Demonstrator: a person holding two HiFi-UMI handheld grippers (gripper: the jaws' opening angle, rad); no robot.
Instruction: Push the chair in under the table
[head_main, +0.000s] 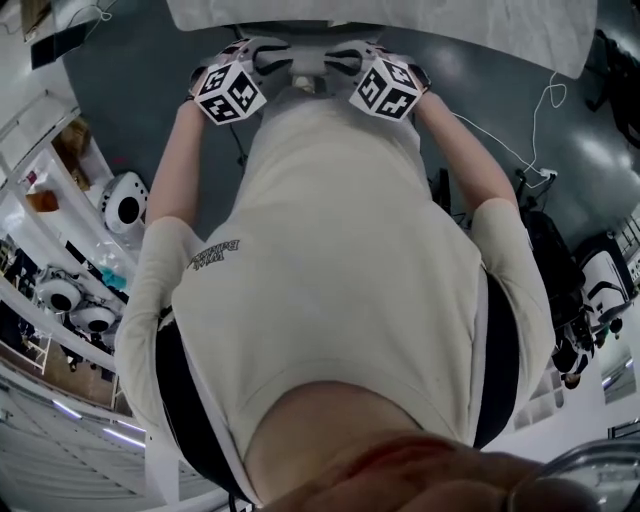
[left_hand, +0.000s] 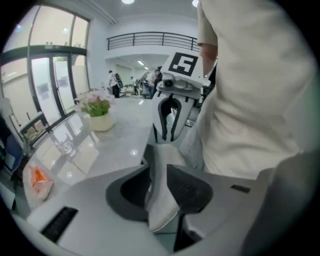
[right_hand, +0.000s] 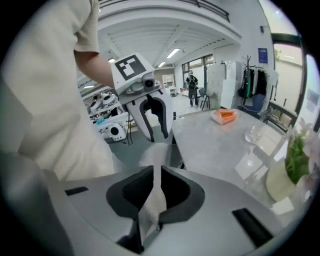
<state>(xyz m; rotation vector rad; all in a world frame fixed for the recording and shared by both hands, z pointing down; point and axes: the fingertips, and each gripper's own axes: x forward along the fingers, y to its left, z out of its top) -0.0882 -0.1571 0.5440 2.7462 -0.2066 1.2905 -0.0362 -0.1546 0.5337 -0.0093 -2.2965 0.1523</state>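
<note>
The chair (left_hand: 165, 160) is standing at the edge of the desk (left_hand: 120, 145), its pale back rising between the jaws of the left hand-held gripper (left_hand: 159, 186) and the right hand-held gripper (right_hand: 153, 192). On the desk, a vase (left_hand: 101, 121) is holding pink flowers (left_hand: 95, 104), with a glass (left_hand: 64, 145) nearby. Both hand-held grippers are pinching the chair's back, the left's jaws narrowly apart and the right's almost together.

Two grippers (head_main: 268, 62) (head_main: 345, 60), one chair (left_hand: 161, 165), one table (left_hand: 120, 145), one flower pot (left_hand: 101, 121), one glass (right_hand: 253, 134), one orange packet (right_hand: 225, 116).
</note>
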